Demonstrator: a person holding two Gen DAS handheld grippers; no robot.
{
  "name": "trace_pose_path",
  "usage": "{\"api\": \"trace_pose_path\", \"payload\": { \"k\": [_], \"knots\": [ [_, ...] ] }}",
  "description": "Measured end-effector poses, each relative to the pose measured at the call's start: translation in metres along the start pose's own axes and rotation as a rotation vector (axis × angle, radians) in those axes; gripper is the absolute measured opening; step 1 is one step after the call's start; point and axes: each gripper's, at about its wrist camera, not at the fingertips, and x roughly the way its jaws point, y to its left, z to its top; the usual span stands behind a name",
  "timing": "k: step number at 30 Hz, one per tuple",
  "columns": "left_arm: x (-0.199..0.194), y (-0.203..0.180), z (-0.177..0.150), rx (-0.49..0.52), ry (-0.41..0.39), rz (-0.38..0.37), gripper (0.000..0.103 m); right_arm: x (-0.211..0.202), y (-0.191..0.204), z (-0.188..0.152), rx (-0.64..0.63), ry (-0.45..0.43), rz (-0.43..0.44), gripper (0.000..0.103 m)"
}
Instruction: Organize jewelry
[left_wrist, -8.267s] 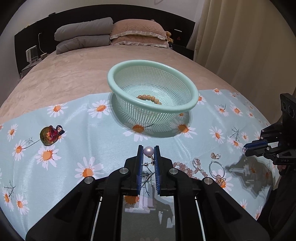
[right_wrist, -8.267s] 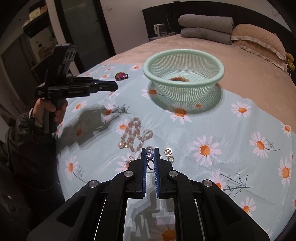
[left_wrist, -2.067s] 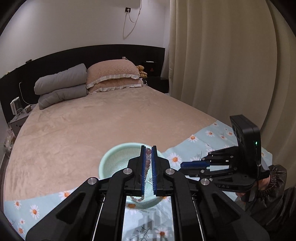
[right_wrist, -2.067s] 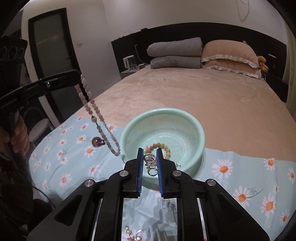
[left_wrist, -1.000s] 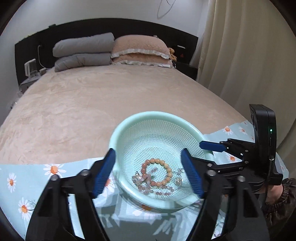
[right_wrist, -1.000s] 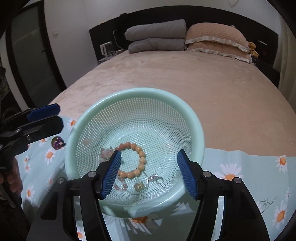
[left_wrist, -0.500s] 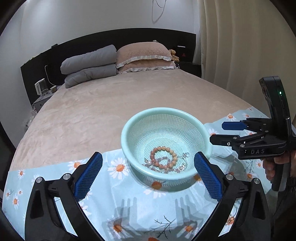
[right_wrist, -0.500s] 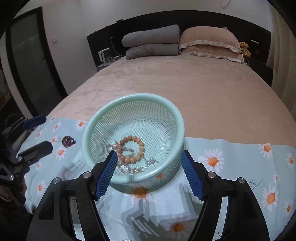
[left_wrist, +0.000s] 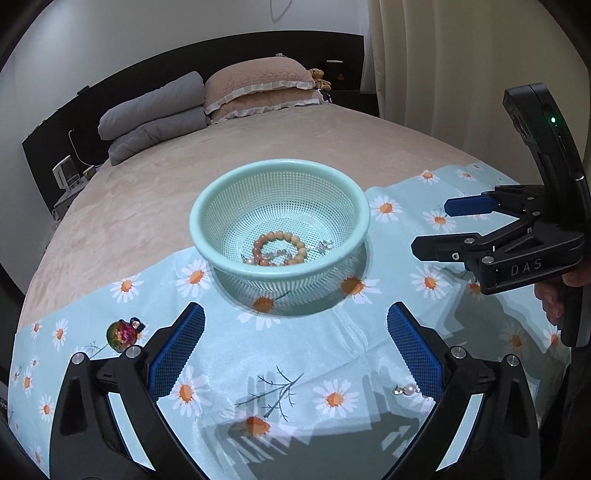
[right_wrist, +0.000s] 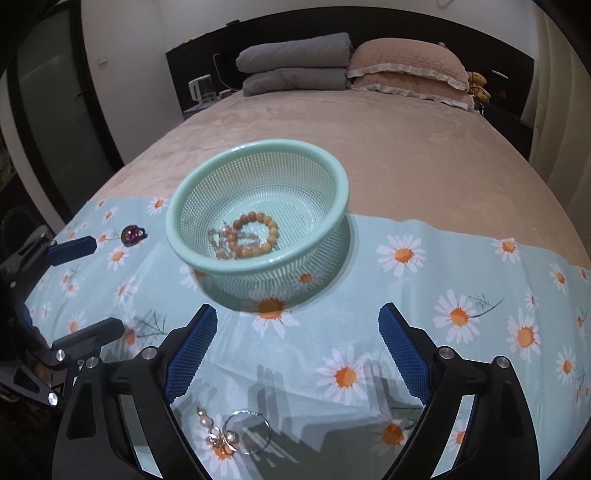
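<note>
A mint mesh basket (left_wrist: 236, 192) (right_wrist: 184, 192) stands on the daisy cloth and holds an orange bead bracelet (left_wrist: 280, 236) (right_wrist: 258, 221), a pink bead necklace (right_wrist: 221, 240) and small silver pieces. My left gripper (left_wrist: 295, 339) is open and empty, just short of the basket. My right gripper (right_wrist: 297, 339) is open and empty, also near the basket; it shows at the right in the left wrist view (left_wrist: 439, 229). A pearl earring (left_wrist: 408, 388) lies by the left gripper's right finger. A pearl earring and a hoop (right_wrist: 236, 432) lie between the right gripper's fingers.
An iridescent round trinket (left_wrist: 120, 332) (right_wrist: 132, 234) lies on the cloth (left_wrist: 314, 350) left of the basket. The cloth covers the near end of a tan bed (left_wrist: 221, 147) with pillows at the head. A curtain (left_wrist: 461, 74) hangs at the right.
Both grippers have opened over the basket and dropped the necklace and ring in it, then drawn back and lower toward the cloth.
</note>
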Motion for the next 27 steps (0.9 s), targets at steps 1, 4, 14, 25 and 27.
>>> {"api": "trace_pose_path", "payload": {
  "k": [1, 4, 14, 25, 27],
  "knots": [
    [0.003, -0.003, -0.004, 0.007, 0.01, -0.002, 0.097, 0.002, 0.0, -0.006, -0.003, 0.014, -0.012, 0.085],
    [0.012, -0.015, -0.018, 0.019, 0.04, -0.032, 0.097, 0.007, 0.0, -0.026, -0.012, 0.048, -0.024, 0.085],
    [0.037, -0.048, -0.055, 0.073, 0.104, -0.065, 0.097, 0.028, 0.004, -0.078, -0.044, 0.151, -0.017, 0.085],
    [0.064, -0.052, -0.08, 0.027, 0.147, -0.097, 0.097, 0.036, 0.009, -0.105, -0.046, 0.156, -0.125, 0.08],
    [0.064, -0.055, -0.081, 0.041, 0.133, -0.083, 0.094, 0.036, 0.011, -0.106, -0.043, 0.153, -0.08, 0.062]
  ]
}}
